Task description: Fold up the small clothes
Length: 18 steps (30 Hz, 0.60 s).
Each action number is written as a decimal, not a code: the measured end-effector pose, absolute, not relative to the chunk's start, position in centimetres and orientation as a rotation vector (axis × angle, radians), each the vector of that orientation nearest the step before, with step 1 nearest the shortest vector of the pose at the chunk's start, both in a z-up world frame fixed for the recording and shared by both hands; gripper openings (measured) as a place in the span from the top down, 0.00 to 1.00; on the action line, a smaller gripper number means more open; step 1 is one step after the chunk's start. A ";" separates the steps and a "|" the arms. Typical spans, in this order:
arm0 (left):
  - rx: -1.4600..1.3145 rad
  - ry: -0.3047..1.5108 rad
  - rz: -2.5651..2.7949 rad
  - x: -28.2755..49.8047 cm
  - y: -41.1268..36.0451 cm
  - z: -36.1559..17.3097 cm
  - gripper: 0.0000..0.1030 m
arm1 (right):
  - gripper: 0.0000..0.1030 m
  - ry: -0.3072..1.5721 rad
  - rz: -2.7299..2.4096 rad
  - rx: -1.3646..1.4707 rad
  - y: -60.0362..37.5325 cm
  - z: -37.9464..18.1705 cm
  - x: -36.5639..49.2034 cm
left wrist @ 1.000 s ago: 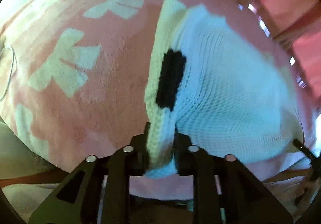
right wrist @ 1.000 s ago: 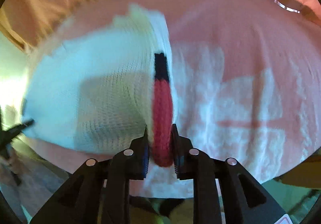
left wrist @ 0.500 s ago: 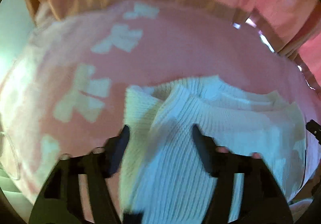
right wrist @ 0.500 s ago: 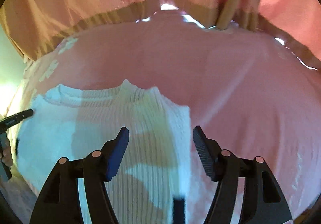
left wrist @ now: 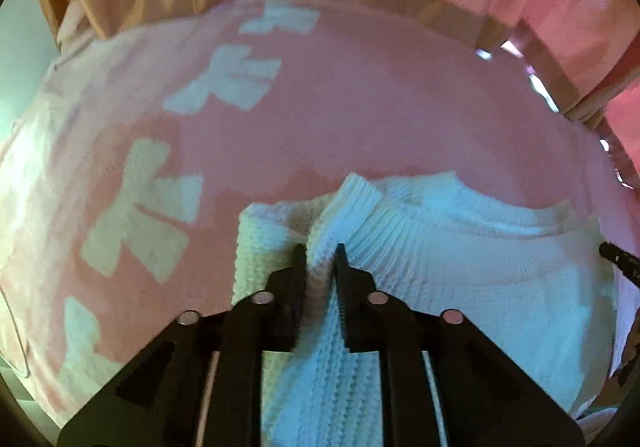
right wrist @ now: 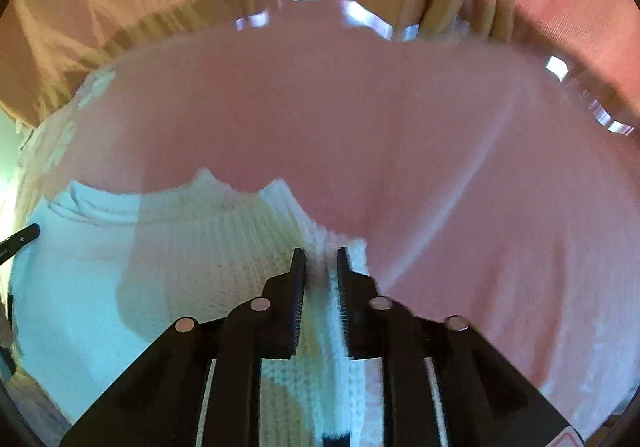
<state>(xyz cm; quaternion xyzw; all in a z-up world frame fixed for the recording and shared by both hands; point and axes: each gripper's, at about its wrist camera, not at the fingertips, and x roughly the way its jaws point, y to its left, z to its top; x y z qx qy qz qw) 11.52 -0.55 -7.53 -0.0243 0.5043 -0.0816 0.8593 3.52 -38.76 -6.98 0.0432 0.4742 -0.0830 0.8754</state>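
White knit wool is what you have in both tools right now. The little sweater point(left wrist: 460, 287) lies on the pink blanket point(left wrist: 360, 107), near the edge closest to you, with its neck pointing away from you.

Start on the left. Your left gripper point(left wrist: 321, 259) is pinched shut on a ridge of the sweater at its left shoulder, beside the ribbed collar point(left wrist: 360, 199). Just left of it, a cream flap point(left wrist: 264, 243) is tucked in, maybe a sleeve. On the right side, your right gripper point(right wrist: 321, 259) is pinched shut on the sweater point(right wrist: 180, 267) at its other shoulder.

This looks like the start of a fold. Lift both shoulders together and keep them level. Pull them a little apart so the knit stays flat. Then lay the top down evenly over the bottom, so the edges match. Knit is stretchy and floppy, so go slow and do not tug hard.

Some parts are hard to see. The bottom of the sweater is hidden under the tools. You cannot tell how much cloth sits between the tips. The far edges look blurry. A dark stick point(left wrist: 618, 261) pokes in at the side; it is likely your other tool.
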 end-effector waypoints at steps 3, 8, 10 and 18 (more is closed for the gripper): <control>-0.096 0.960 -0.171 9.5 0.6 -4.5 0.39 | 0.75 0.830 -0.132 0.058 -36.2 -2.7 -0.1; -0.106 0.932 -0.128 5.2 3.2 -3.6 0.33 | 0.92 0.881 0.170 0.094 -29.5 -3.3 -1.9; -0.139 0.958 -0.124 4.0 3.8 -4.5 0.33 | 1.00 0.934 0.226 0.063 -26.8 -4.8 -1.1; -0.270 1.078 -0.102 1.3 5.5 -10.1 0.29 | 1.00 1.105 0.251 -0.079 -20.6 -10.9 1.7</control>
